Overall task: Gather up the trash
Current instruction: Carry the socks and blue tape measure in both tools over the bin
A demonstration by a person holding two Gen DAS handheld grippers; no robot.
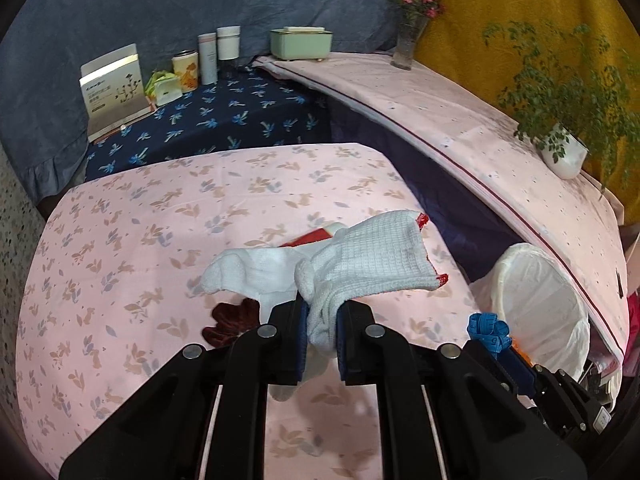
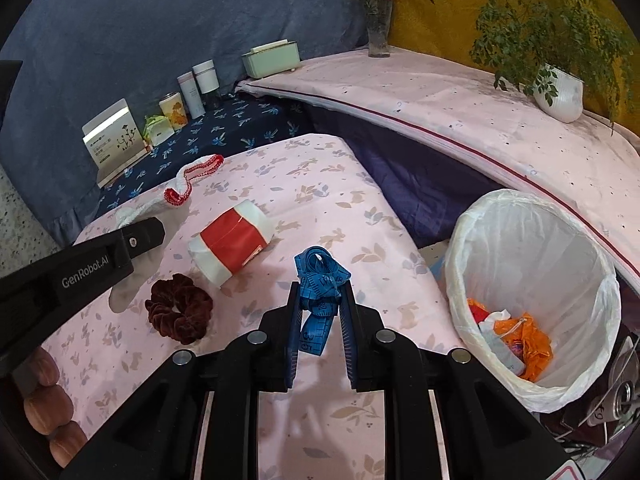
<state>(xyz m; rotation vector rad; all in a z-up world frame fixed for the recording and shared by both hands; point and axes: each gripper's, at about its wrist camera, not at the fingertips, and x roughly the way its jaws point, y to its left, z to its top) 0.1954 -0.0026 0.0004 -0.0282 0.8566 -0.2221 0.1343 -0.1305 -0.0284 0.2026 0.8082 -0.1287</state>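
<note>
My left gripper [image 1: 322, 308] is shut on a white knitted glove with red cuff [image 1: 368, 256] and holds it above the pink floral table [image 1: 140, 240]; the glove also shows in the right wrist view [image 2: 188, 182]. My right gripper [image 2: 320, 292] is shut on a bundled blue measuring tape [image 2: 320, 276], just left of the bin; the tape also shows in the left wrist view [image 1: 490, 330]. A white-lined trash bin [image 2: 532, 216] stands right of the table with orange and white trash inside. A red-and-white wrapper [image 2: 232, 240] and a dark red scrunchie [image 2: 180, 312] lie on the table.
A navy floral shelf [image 1: 224, 120] at the back holds a card box [image 1: 114, 88], tins and tubes. A pale pink ledge [image 1: 460, 120] to the right carries a green tissue box [image 1: 301, 42], a flower vase [image 1: 408, 40] and a potted plant [image 1: 564, 152].
</note>
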